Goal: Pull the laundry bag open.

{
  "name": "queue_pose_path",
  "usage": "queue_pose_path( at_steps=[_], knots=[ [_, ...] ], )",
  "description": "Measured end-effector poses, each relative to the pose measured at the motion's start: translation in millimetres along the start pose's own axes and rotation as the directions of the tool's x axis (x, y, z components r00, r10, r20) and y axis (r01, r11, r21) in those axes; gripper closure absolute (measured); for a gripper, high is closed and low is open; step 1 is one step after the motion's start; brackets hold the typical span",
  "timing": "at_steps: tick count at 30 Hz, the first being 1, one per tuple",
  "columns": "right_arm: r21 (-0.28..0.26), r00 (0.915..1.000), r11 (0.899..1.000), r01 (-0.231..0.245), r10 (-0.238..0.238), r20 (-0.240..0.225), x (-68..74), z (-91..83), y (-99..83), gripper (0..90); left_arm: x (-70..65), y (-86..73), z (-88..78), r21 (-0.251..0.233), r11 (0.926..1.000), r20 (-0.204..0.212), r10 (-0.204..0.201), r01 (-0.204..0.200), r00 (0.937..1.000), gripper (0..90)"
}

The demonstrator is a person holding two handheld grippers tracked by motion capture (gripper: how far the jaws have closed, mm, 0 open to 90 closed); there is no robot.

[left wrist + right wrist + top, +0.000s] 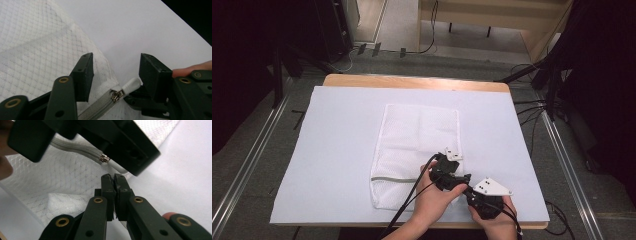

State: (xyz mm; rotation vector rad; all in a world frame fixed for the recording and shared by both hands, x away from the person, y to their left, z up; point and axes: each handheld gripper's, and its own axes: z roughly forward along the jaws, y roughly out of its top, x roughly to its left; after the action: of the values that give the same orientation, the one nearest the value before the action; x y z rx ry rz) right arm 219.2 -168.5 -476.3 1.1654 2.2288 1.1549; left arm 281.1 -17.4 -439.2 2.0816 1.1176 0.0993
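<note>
Mesh laundry bag (pixel 417 150) lies flat mid-tabletop (pixel 337 150), zipper pull (pixel 131 85) at its near right corner. Your left gripper (pixel 116 71) straddles the pull, jaws apart; right gripper (pixel 114 182) pinches the bag's edge. Close squarely on the pull before sliding.

One mesh bag (pixel 414 150), two grippers

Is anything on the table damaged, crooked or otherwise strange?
Nothing stands out. The white mesh bag lies flat on the table, only slightly slanted, its grey zipper is intact, and nothing is spilled.
</note>
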Motion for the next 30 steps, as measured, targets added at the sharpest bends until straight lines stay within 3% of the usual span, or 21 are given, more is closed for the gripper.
queue_pose_path(
  at_steps=[5,11,16,30],
  knots=[
    [0.0,1.0,1.0,-0.005,0.005,-0.004,-0.6,0.0,0.5,88.7,2.3,0.2,-2.4,0.002,1.0,0.029,0.004,-0.004,0.9996,51.1],
    [0.001,1.0,1.0,0.002,-0.002,0.001,0.5,-0.3,1.0,88.8,1.1,-0.8,2.4,0.018,0.9998,0.023,-0.006,0.006,0.9997,44.8],
    [0.001,1.0,1.0,0.005,-0.005,0.0,-0.3,-0.6,0.5,88.7,1.6,-0.5,-0.2,0.018,0.9998,0.022,-0.002,0.001,0.9998,48.2],
    [0.003,1.0,1.0,0.0,0.0,0.005,-3.0,0.0,0.0,88.8,9.4,-1.7,-14.8,0.005,0.9996,0.106,-0.027,0.027,0.994,53.5]
  ],
)
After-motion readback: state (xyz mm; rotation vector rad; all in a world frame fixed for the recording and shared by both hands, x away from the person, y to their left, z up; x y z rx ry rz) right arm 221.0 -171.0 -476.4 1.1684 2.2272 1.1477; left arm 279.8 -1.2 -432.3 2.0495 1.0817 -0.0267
